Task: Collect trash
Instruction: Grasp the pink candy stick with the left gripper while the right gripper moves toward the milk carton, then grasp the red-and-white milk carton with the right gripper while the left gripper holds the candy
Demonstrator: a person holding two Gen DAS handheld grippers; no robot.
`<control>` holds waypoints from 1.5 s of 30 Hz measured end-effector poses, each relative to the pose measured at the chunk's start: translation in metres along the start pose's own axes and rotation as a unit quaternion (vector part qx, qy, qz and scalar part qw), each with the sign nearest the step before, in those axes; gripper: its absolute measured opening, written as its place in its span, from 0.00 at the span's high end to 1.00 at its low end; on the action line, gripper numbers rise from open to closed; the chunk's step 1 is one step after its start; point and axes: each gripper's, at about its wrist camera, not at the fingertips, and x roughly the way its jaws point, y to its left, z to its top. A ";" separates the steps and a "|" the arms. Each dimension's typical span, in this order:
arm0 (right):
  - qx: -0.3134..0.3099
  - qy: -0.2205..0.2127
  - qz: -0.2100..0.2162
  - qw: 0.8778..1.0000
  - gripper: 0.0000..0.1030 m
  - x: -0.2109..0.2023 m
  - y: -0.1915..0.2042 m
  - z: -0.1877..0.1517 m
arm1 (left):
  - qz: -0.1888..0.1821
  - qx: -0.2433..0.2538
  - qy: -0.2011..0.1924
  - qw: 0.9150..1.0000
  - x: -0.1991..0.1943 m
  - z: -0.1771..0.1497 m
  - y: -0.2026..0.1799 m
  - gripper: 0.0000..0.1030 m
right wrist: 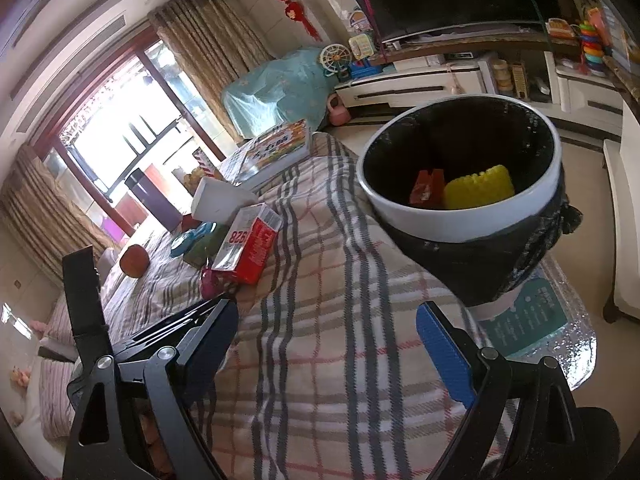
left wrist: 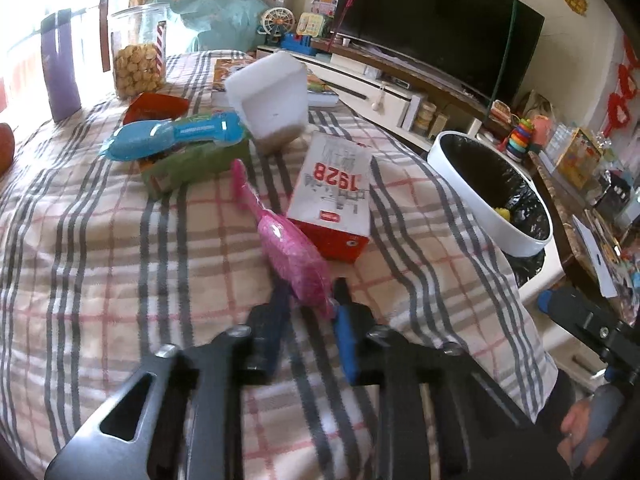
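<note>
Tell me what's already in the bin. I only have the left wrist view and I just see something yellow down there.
Observer: Beside the yellow ridged piece in the bin lies a red wrapper.
Operator: My left tongs have the pink packet. Are the right tongs carrying anything?
Observer: No. The right tongs are open and empty, over the checked cloth near the bin.
Operator: What's under the bin?
Observer: A teal printed sheet shows on the floor at its base.
</note>
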 end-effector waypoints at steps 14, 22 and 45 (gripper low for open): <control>-0.043 0.047 0.013 0.998 0.11 0.074 0.063 0.007 | 0.031 -0.030 -0.016 0.999 -0.041 -0.021 0.067 0.83; -0.069 0.061 -0.028 0.995 0.12 0.117 0.093 0.020 | 0.029 -0.042 -0.002 0.999 -0.036 -0.024 0.080 0.83; -0.133 0.118 -0.017 0.984 0.30 0.090 0.066 0.012 | 0.060 -0.067 -0.001 0.996 -0.032 -0.020 0.093 0.47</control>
